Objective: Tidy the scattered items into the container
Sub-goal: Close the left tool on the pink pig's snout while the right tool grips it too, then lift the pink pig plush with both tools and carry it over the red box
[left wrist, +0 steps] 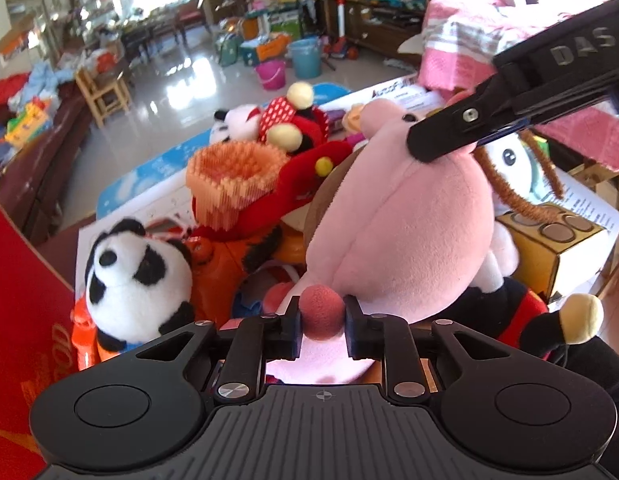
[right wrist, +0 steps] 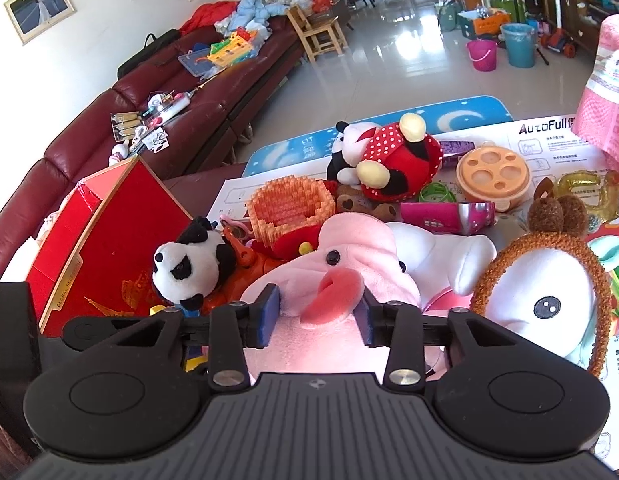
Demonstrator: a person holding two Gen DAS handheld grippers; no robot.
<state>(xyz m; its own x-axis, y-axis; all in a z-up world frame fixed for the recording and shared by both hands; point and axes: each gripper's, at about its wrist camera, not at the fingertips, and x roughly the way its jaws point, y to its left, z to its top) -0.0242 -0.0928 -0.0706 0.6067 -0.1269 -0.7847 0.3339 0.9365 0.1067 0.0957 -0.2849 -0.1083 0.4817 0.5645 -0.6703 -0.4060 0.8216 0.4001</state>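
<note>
My left gripper (left wrist: 322, 329) is clamped on the round reddish tail (left wrist: 321, 317) of the pink plush (left wrist: 405, 216), and my right gripper (right wrist: 320, 317) has its pads either side of the snout; looks pinched, though I can't swear both pads bite. So I'm mid-pickup with both hands on one toy. It sits on the pile beside the panda (right wrist: 191, 266). Red box (right wrist: 109, 236) is at about 9 o'clock in the right view, so next I need a lift clear of the heap and a swing left over its opening

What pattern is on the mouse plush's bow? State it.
White dots on red bow, clearest in the right wrist view.
</note>
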